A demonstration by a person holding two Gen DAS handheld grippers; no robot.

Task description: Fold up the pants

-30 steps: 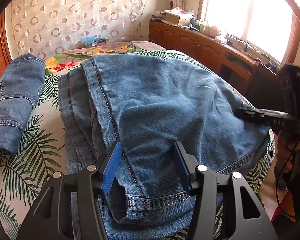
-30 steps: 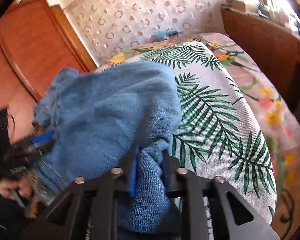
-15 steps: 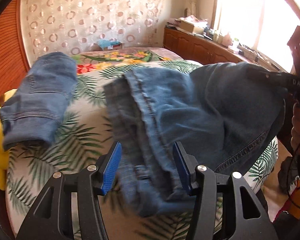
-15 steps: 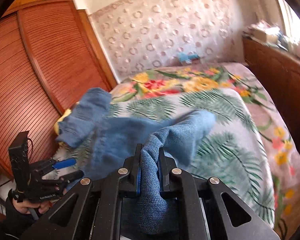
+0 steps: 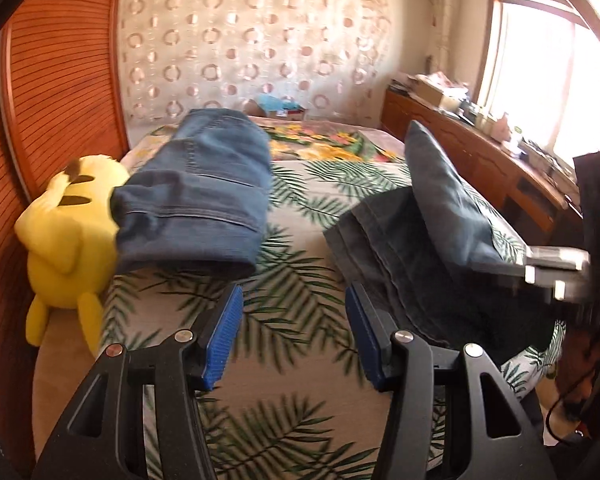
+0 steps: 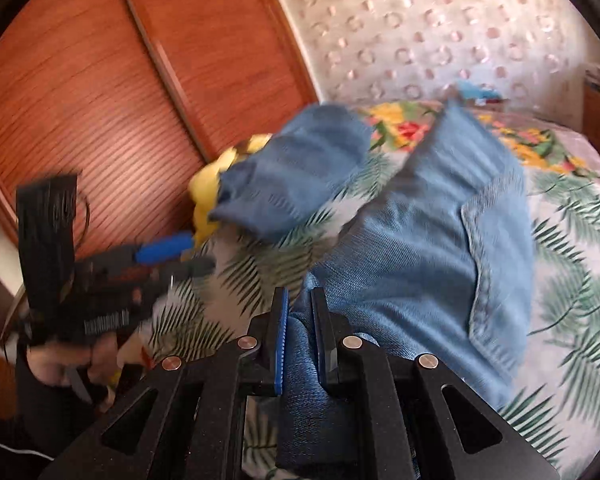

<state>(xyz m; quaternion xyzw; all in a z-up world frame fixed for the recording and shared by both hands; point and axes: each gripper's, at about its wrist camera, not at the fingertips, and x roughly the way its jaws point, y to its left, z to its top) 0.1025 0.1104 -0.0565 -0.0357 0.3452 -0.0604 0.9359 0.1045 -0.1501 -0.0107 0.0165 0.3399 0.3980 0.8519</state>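
Left wrist view: left tool [image 5: 294,336] at 6 o'clock, jaws spread, nothing between the blue pads [image 5: 224,334], only the bedspread under the gap. So released. The jeans [image 5: 420,236] being folded sit at 3 o'clock on the bed [image 5: 300,216], partly bunched, one flap standing up in a peak, near edge hanging toward the bed's near corner. They pass just beside the right-hand pad, not between the pads. Right tool [image 5: 556,268] comes in from 3 o'clock, blurred, its tip at the jeans. A second pair of jeans [image 5: 204,188], already folded, lies at 10 o'clock, resting partly on a yellow plush toy [image 5: 66,240] at 9 o'clock against the wooden wardrobe door [image 5: 40,120]. Sideboard [image 5: 480,152] with clutter under the window at 2 o'clock.

Right wrist view: right tool [image 6: 300,320] at 6 o'clock, clenched on a thick fold of the jeans [image 6: 440,248]; denim fills the narrow gap and bulges below it. Jaws closing a little more. The rest of the jeans spread from centre toward 2 o'clock over the leaf-print bed [image 6: 580,260], back pocket seam facing up. Left tool [image 6: 172,256] at 9 o'clock, blurred, jaws apart and empty, with a hand [image 6: 96,356] under it. Folded second pair of jeans [image 6: 296,176] at 11 o'clock, plush toy [image 6: 208,196] peeking beside it.
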